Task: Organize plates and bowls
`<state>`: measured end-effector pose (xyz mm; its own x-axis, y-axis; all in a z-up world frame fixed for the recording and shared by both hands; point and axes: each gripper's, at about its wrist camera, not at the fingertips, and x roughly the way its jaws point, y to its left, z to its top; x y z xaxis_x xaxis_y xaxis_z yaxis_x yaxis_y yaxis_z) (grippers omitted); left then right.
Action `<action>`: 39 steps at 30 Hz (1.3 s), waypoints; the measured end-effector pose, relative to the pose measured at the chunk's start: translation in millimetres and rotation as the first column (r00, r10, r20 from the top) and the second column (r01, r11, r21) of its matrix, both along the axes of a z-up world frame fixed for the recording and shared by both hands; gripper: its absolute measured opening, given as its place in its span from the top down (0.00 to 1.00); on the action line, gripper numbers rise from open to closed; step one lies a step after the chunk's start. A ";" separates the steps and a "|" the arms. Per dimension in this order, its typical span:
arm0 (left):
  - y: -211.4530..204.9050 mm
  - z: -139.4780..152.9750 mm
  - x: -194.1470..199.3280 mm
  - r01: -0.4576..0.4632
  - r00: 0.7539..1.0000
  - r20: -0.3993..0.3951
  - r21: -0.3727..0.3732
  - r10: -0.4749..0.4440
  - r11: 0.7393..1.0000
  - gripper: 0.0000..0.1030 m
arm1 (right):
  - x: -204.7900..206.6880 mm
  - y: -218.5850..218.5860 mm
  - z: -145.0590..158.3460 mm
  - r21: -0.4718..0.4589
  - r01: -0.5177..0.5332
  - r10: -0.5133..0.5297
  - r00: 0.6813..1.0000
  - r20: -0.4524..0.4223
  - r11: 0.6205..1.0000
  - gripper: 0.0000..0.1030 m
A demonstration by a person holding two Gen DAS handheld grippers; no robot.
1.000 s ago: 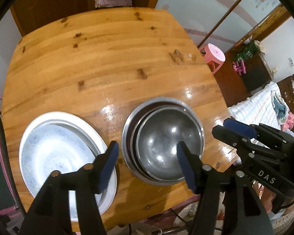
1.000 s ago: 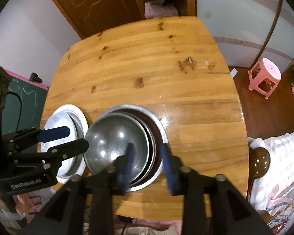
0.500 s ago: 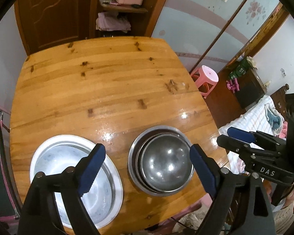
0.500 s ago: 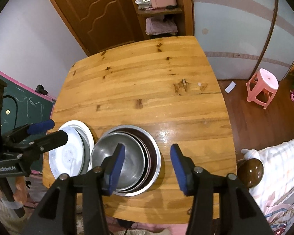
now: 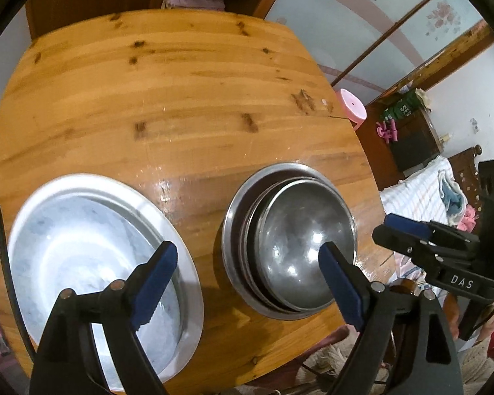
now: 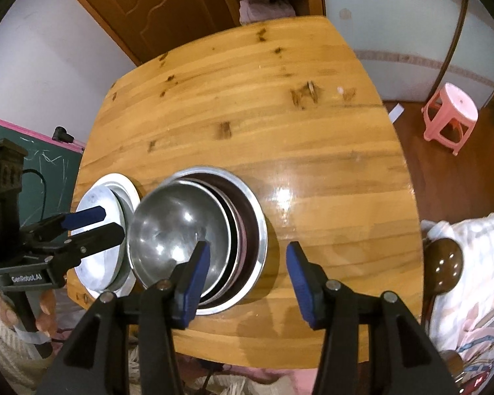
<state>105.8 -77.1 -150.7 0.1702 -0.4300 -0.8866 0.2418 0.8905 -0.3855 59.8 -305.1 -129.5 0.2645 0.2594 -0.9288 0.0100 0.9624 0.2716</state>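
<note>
Both tongs — left (image 5: 247,273), right (image 6: 248,268) — agape above nested bowls (image 5: 299,243).

The wooden table (image 6: 263,105) lies bare across the frame's upper half, while nested steel bowls (image 6: 194,230) and white plates (image 6: 102,230) crowd its lower-left edge.

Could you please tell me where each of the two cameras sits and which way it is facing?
Left wrist: on the left gripper, angled down at the white plates; the right gripper shows too.
Right wrist: on the right gripper, above the steel bowls; a hand holds the left gripper.
Shared: table, both stacks, pink stool.
</note>
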 end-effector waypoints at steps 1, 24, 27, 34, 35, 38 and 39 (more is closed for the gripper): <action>0.3 -3.8 0.1 -0.001 1.000 -0.007 -0.006 0.001 1.000 0.16 | -0.4 0.1 -3.1 0.006 0.001 -0.001 1.000 -0.005 1.000 0.53; -21.1 -44.8 5.2 0.058 0.994 -0.089 -0.073 -0.065 0.996 0.54 | 4.6 3.7 -48.7 0.068 0.026 -0.020 0.996 -0.088 0.997 0.53; -18.7 -47.3 6.1 0.050 0.993 -0.102 -0.075 -0.058 0.996 0.65 | 6.3 3.2 -51.8 0.075 0.029 -0.022 0.995 -0.096 0.997 0.53; -25.6 -46.4 6.2 0.066 0.992 -0.105 -0.021 -0.068 0.998 0.66 | 8.5 5.6 -53.6 0.060 0.031 -0.025 0.995 -0.100 0.998 0.62; -27.1 -45.9 5.8 0.075 0.992 -0.098 -0.004 -0.075 0.997 0.67 | 8.5 6.4 -53.5 0.055 0.027 -0.022 0.995 -0.101 0.998 0.63; -33.1 -44.6 4.9 0.096 0.992 -0.088 0.045 -0.091 0.994 0.67 | 9.0 6.6 -53.1 0.052 0.030 -0.024 0.994 -0.104 0.998 0.63; -33.9 -44.6 4.9 0.097 0.992 -0.088 0.052 -0.093 0.994 0.67 | 9.2 6.8 -52.9 0.051 0.029 -0.024 0.994 -0.103 0.998 0.64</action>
